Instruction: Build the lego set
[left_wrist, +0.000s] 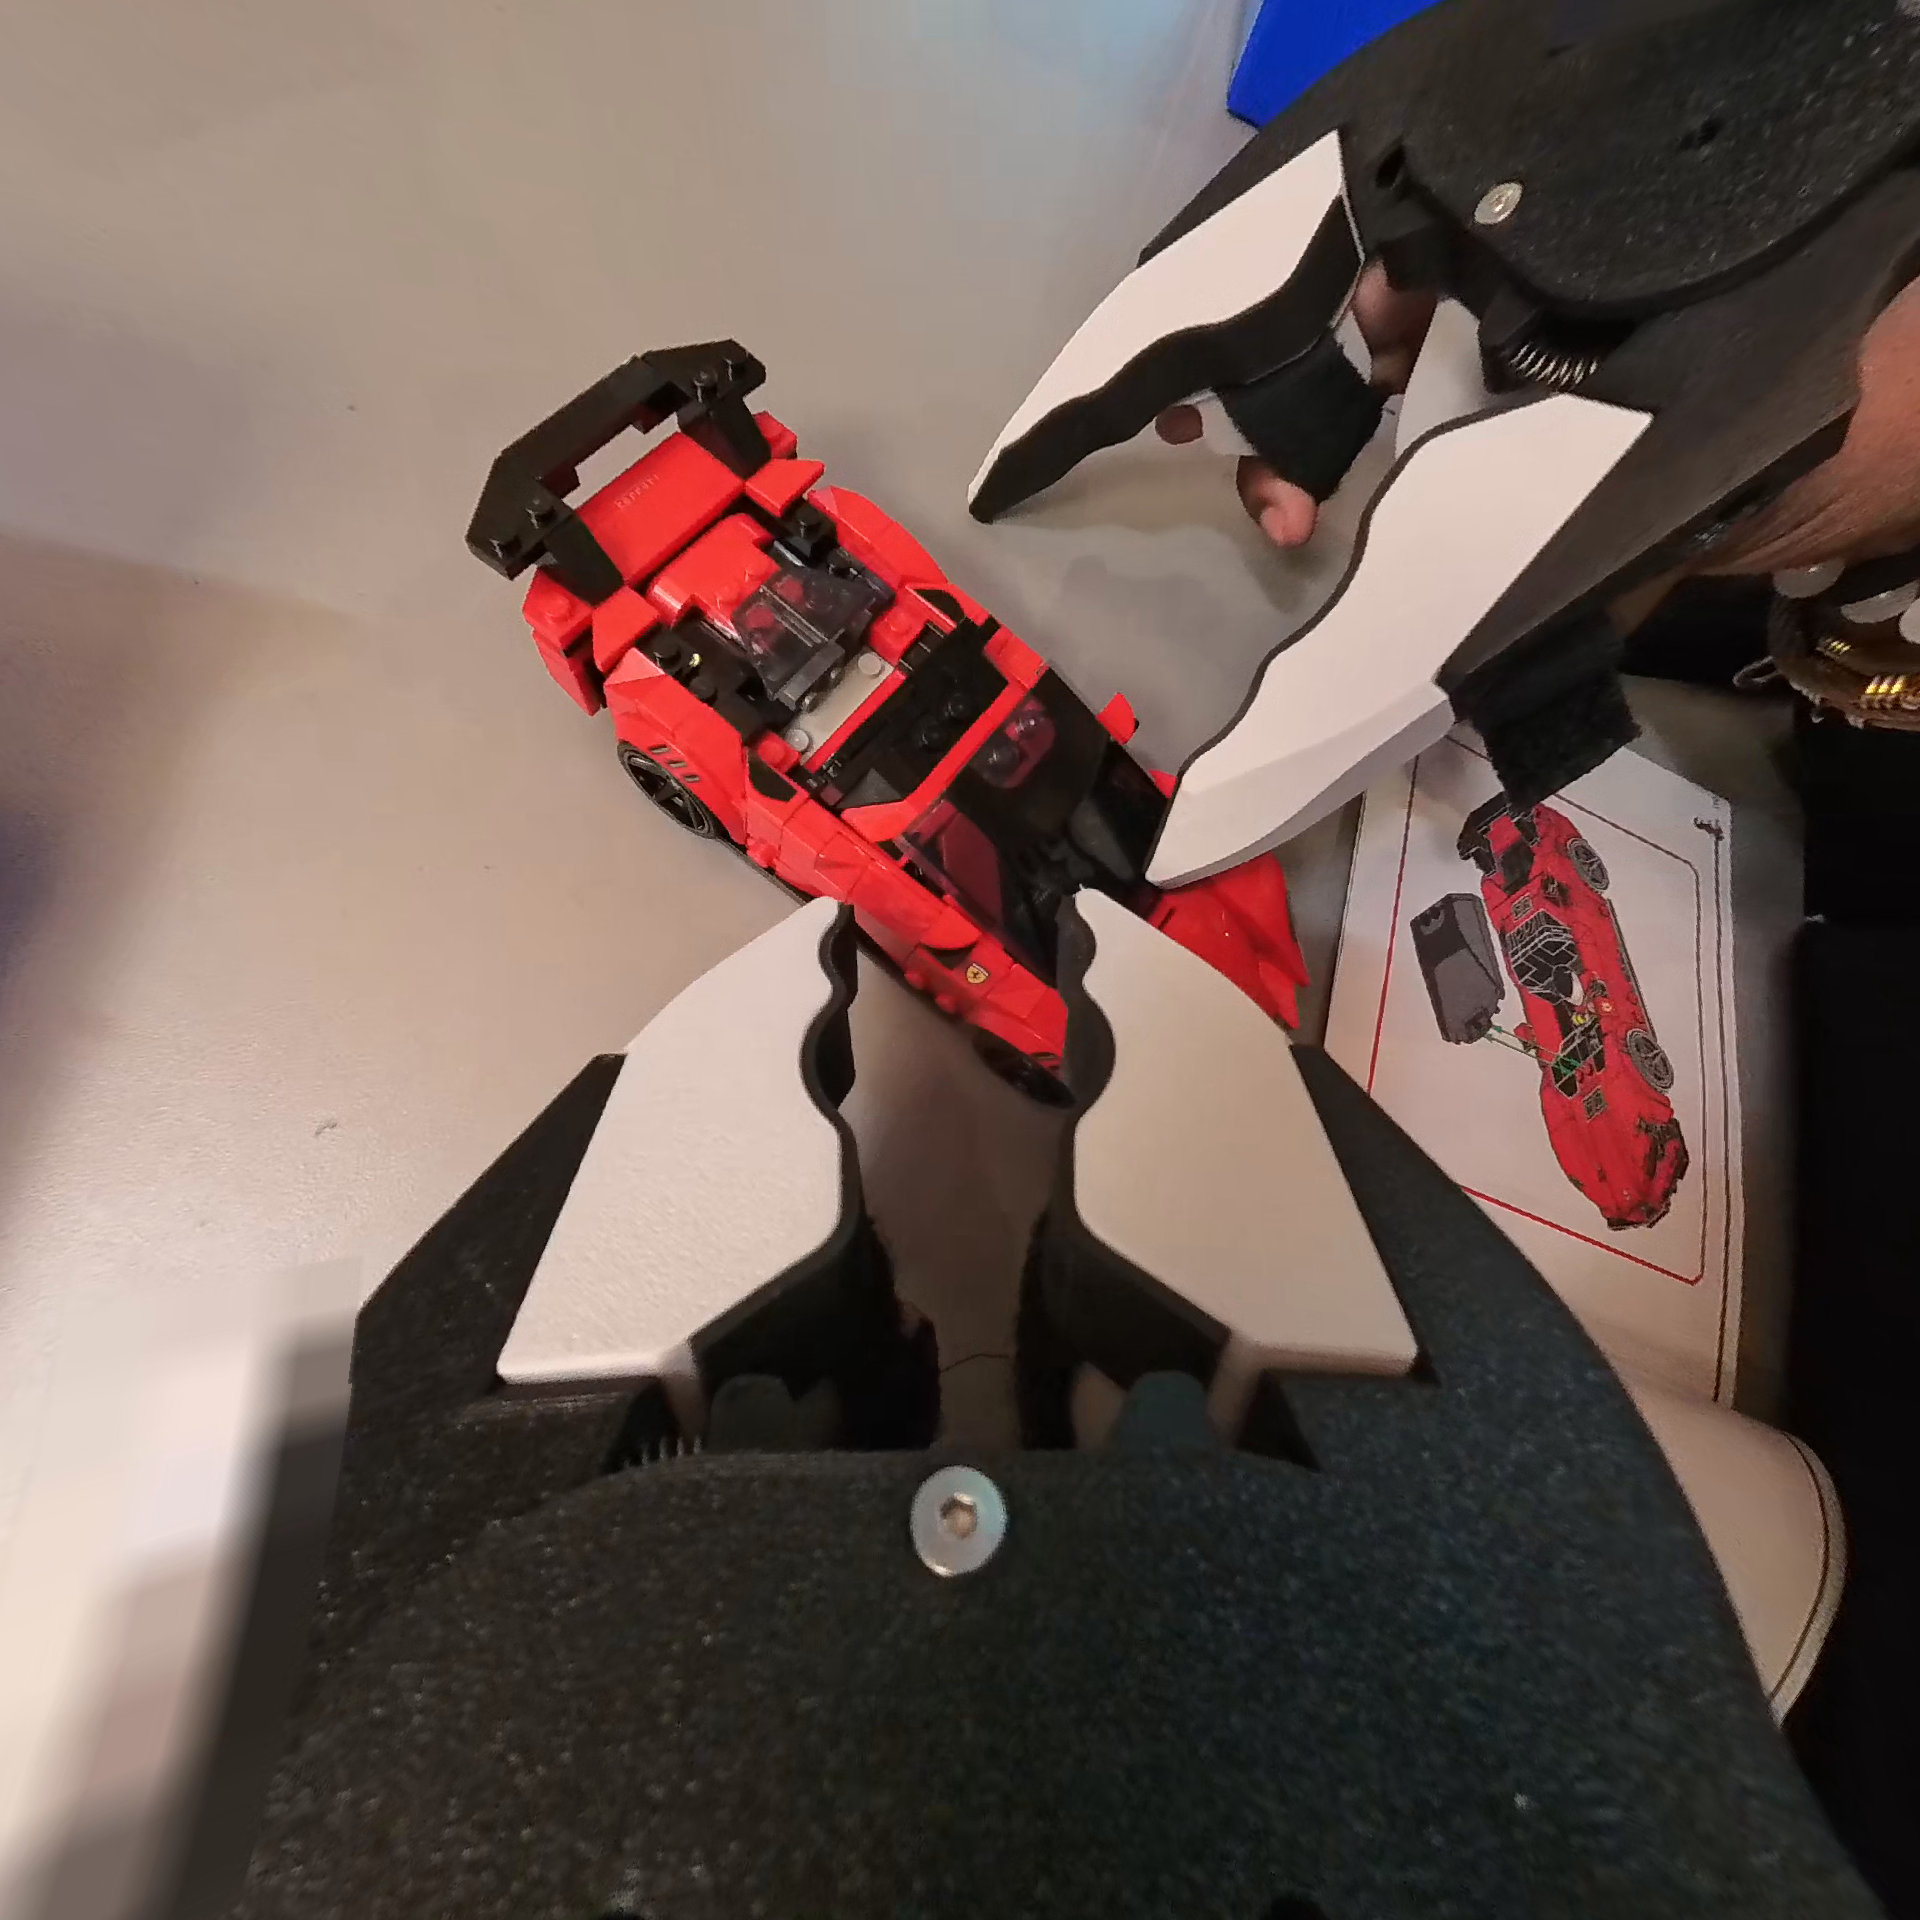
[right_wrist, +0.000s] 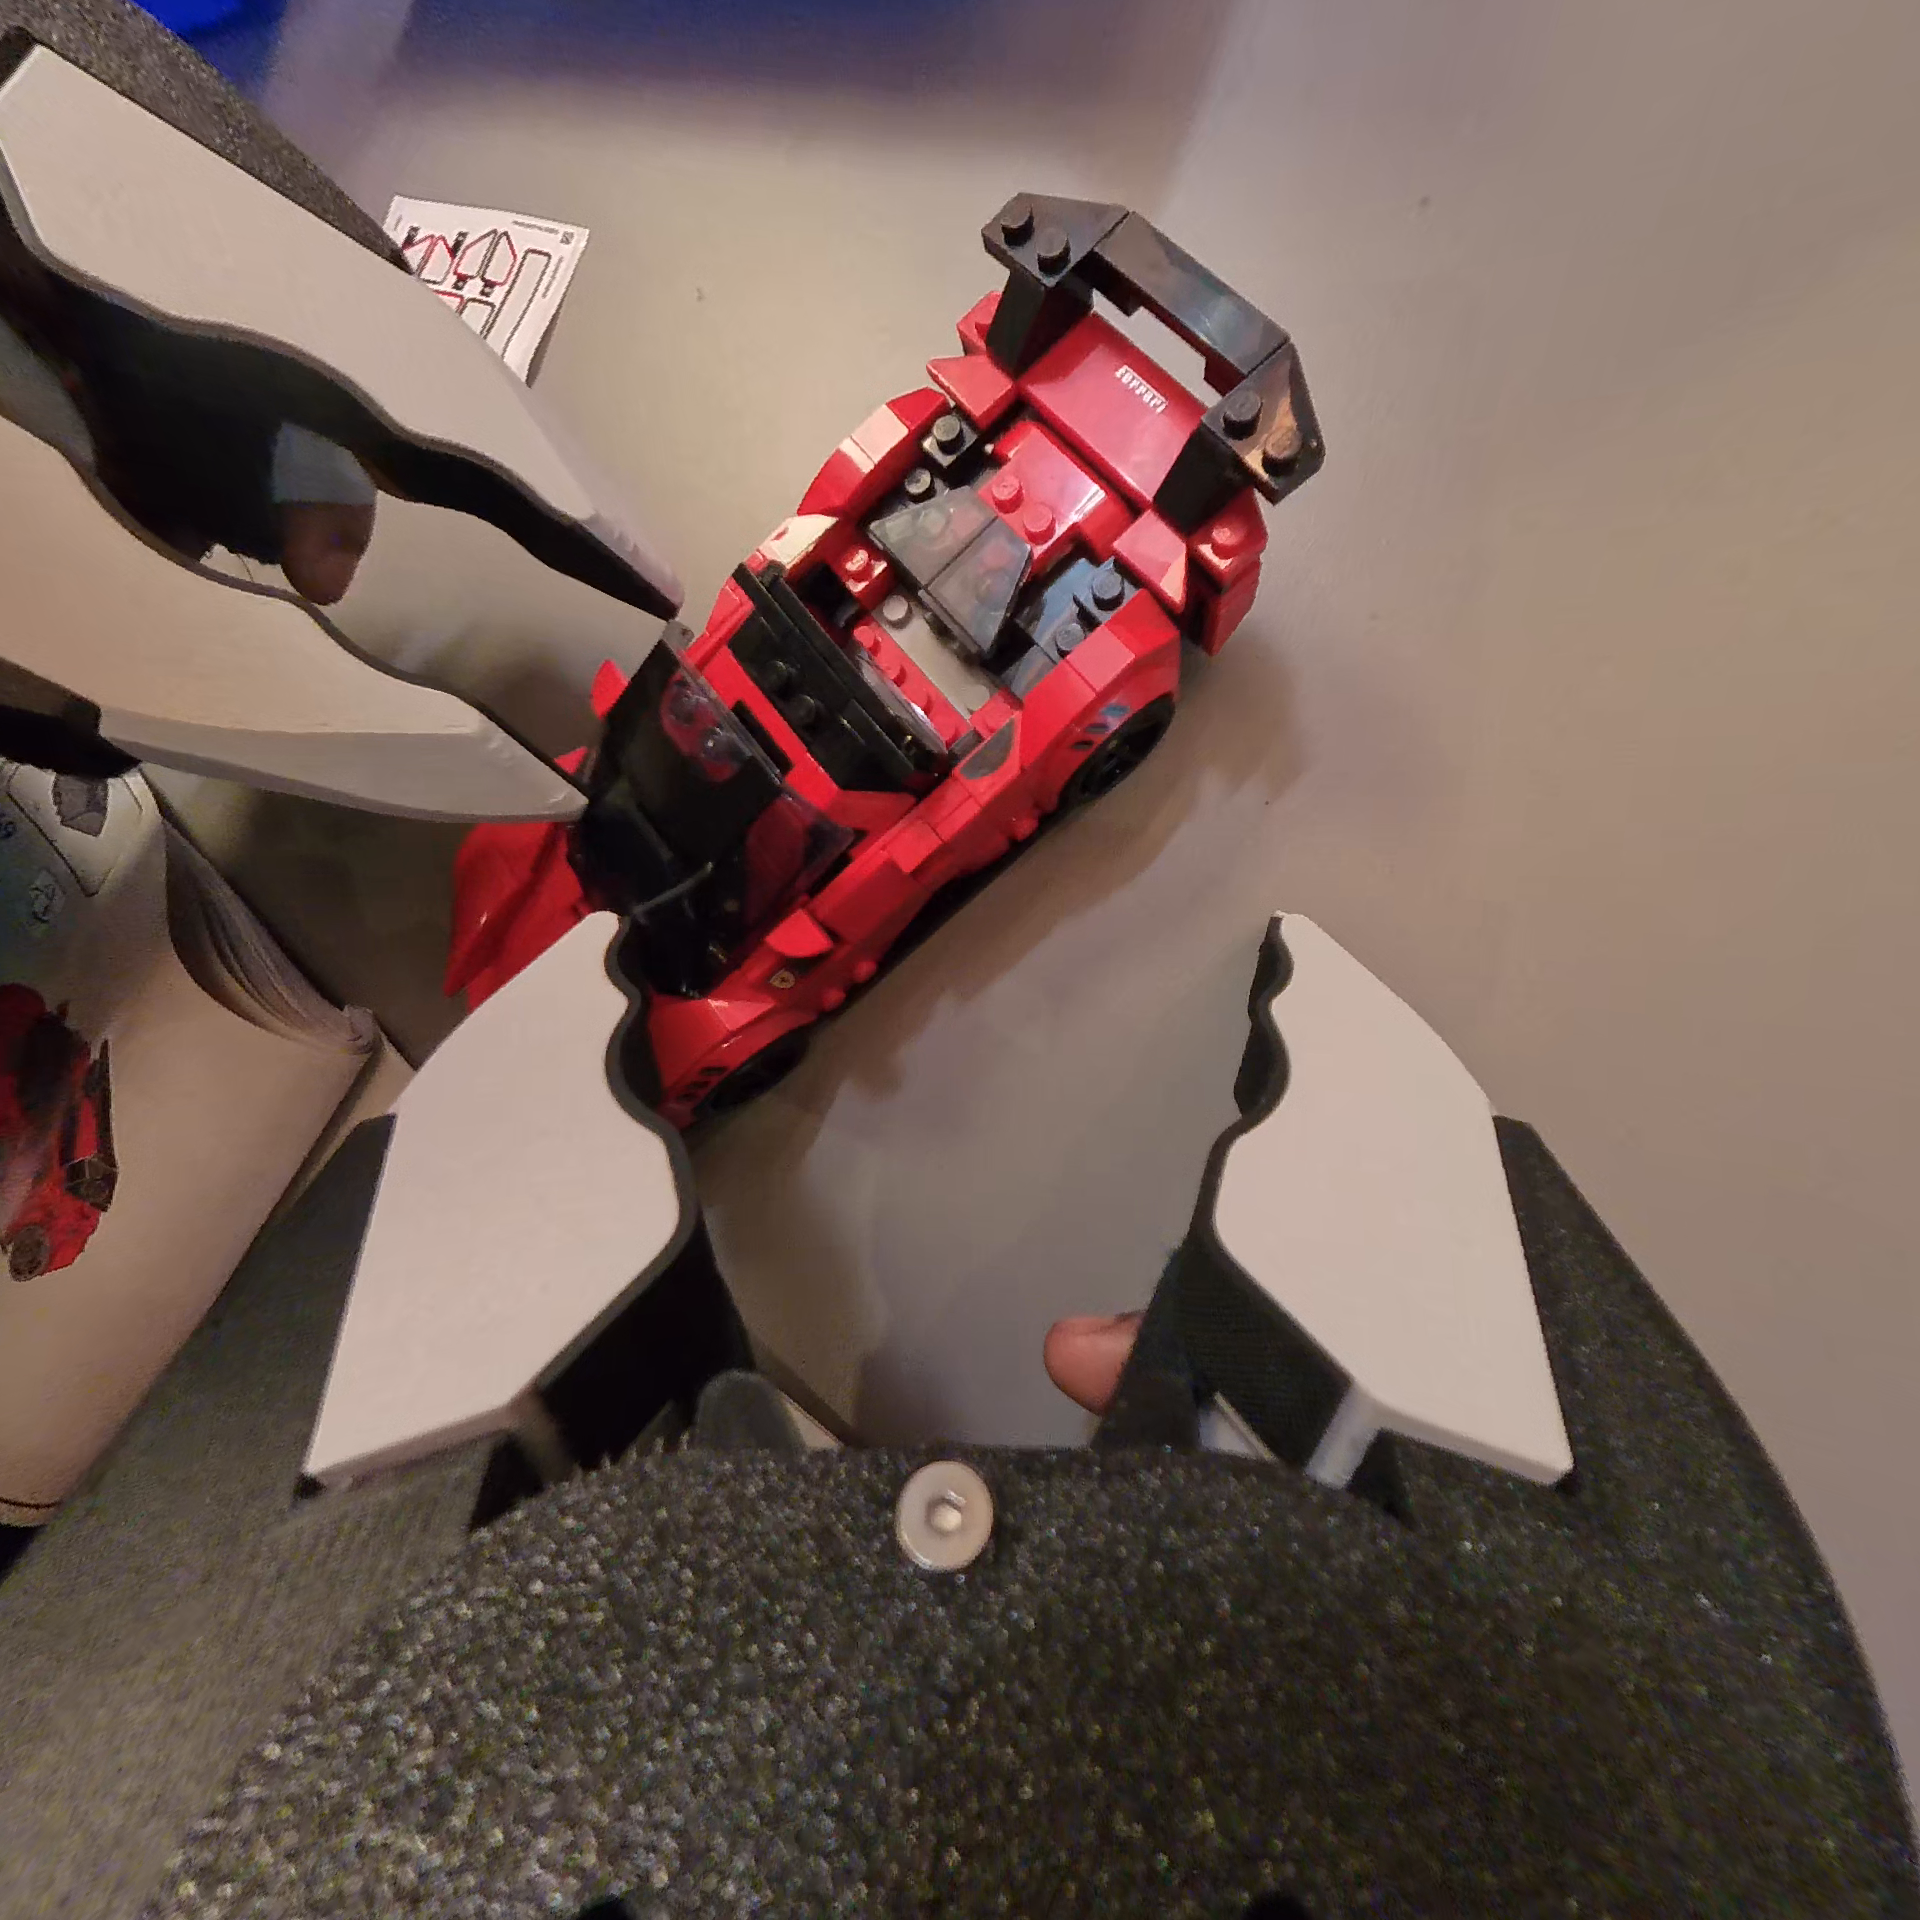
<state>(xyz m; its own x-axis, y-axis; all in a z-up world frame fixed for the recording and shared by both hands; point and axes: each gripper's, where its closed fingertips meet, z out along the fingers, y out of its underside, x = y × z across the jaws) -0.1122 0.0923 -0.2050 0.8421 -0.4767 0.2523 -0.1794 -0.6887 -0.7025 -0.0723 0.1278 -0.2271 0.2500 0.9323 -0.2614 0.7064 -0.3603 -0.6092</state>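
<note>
A red and black lego car (left_wrist: 831, 665) with a black rear wing lies on the grey table, nose toward the instruction booklet; it also shows in the right wrist view (right_wrist: 997, 644). My left gripper (left_wrist: 961, 909) is narrowed onto the dark windscreen piece (right_wrist: 675, 769) at the car's front, which stands tilted up over the cabin. In the right wrist view the left gripper (right_wrist: 618, 707) comes in from the upper left. My right gripper (right_wrist: 945, 935) is wide open and empty. Its left fingertip (right_wrist: 613, 945) touches the car's nose, and it also appears in the left wrist view (left_wrist: 1081, 691).
An open instruction booklet (left_wrist: 1538, 1039) with a picture of the red car lies beside the car's nose, and shows in the right wrist view (right_wrist: 125, 1039). A small sticker sheet (right_wrist: 488, 270) lies farther back. A blue object (left_wrist: 1278, 62) sits at the far edge.
</note>
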